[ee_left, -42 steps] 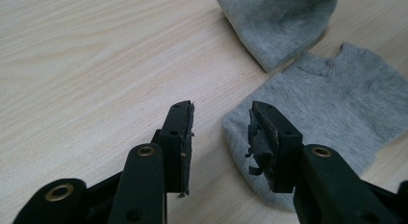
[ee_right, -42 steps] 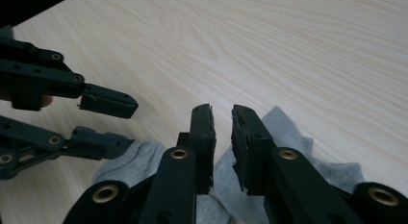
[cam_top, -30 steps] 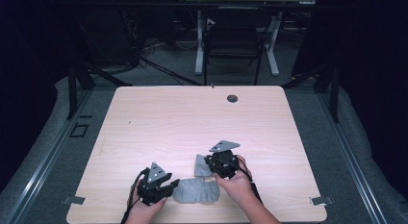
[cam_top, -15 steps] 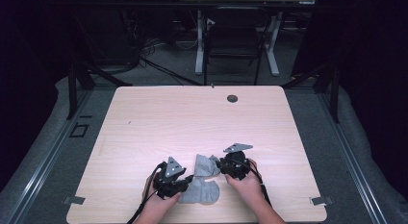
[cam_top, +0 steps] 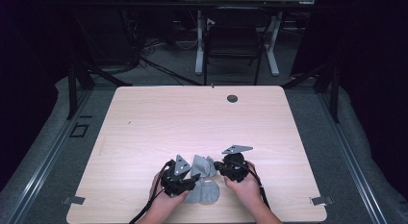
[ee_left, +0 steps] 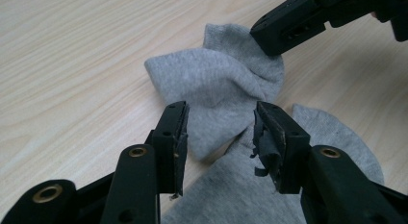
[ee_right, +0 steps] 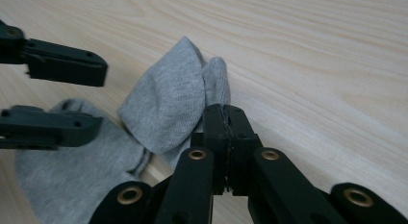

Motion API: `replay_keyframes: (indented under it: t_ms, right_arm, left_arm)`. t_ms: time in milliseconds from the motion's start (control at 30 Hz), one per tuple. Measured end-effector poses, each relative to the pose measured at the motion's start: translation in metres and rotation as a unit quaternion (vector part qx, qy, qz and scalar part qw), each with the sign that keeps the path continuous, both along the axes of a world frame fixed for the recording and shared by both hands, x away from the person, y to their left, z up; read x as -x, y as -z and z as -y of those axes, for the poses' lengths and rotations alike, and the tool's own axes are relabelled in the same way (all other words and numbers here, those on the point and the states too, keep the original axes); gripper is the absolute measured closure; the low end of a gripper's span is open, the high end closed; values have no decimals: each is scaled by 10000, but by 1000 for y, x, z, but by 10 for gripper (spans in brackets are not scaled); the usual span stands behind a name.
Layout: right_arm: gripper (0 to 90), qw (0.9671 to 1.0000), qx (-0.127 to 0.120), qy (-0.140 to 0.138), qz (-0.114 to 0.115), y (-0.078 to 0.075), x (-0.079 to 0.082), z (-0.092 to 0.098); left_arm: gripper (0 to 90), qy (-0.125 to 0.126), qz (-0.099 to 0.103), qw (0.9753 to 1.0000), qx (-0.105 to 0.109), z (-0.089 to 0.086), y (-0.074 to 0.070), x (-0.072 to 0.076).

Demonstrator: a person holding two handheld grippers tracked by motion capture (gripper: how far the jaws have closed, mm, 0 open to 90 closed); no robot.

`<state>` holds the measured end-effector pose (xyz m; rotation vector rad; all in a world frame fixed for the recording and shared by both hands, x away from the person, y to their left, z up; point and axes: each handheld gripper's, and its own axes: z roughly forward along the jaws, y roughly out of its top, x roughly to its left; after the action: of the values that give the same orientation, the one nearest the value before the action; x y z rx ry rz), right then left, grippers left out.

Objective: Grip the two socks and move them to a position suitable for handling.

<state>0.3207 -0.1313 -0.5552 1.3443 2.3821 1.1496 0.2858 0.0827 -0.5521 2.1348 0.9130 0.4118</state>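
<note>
A grey sock [cam_top: 202, 176] lies crumpled near the table's front edge, one part folded over a flatter part. My right gripper [cam_top: 217, 168] is shut on the edge of the folded part [ee_right: 168, 104], its jaws pressed together [ee_right: 223, 111]. From the left, my left gripper [cam_top: 194, 180] stands open, its jaws [ee_left: 220, 111] on either side of the fold [ee_left: 211, 75] without pinching it. The right gripper [ee_left: 269, 34] reaches the sock's far edge in the left gripper view. The open left gripper [ee_right: 100, 95] shows at the left of the right gripper view. Whether this is one sock or two I cannot tell.
The light wooden table [cam_top: 192, 118] has a round dark grommet [cam_top: 232, 98] near its back edge. A chair [cam_top: 233, 41] and desk legs stand on the floor behind the table. Dark rails run along both sides.
My left gripper has moved right, up to the sock. The right gripper shifted slightly right with the sock's edge, and the sock has bunched up between them.
</note>
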Motion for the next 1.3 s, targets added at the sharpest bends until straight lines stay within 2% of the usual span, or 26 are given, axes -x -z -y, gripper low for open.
replay_keyframes:
  t_ms: [233,467,533,633,700,767,867,1133,1300]
  right_arm:
    - [891,10000,-37,-77,11,0,3,-6]
    - [891,9999,-96,-55,-59,3,2,-4]
    - [892,9999,-92,-55,-67,3,2,-4]
    - [892,9999,-95,-59,-42,4,2,-4]
    - [892,9999,-67,-40,-83,4,2,-3]
    - [892,9999,-75,-11,-83,5,2,-3]
    - [892,10000,-45,-23,-86,6,2,-1]
    - [893,10000,-40,-43,-46,5,2,3]
    - [893,10000,38,-32,-66,5,2,6]
  left_arm:
    - [563,119,-13,9999,-121,17,6,-4]
    - [567,32,-35,9994,-356,28,19,-8]
    - [592,2,-66,9993,-375,29,21,-9]
    - [682,20,-60,9992,-393,30,23,-9]
    - [778,55,-24,9991,-409,30,21,-7]
    - [845,55,31,9991,-410,29,20,-7]
    - [875,53,59,9995,-310,24,15,-7]
    - [880,-145,230,9996,-20,1,-6,-7]
    - [867,-400,225,9989,2,-22,-13,-9]
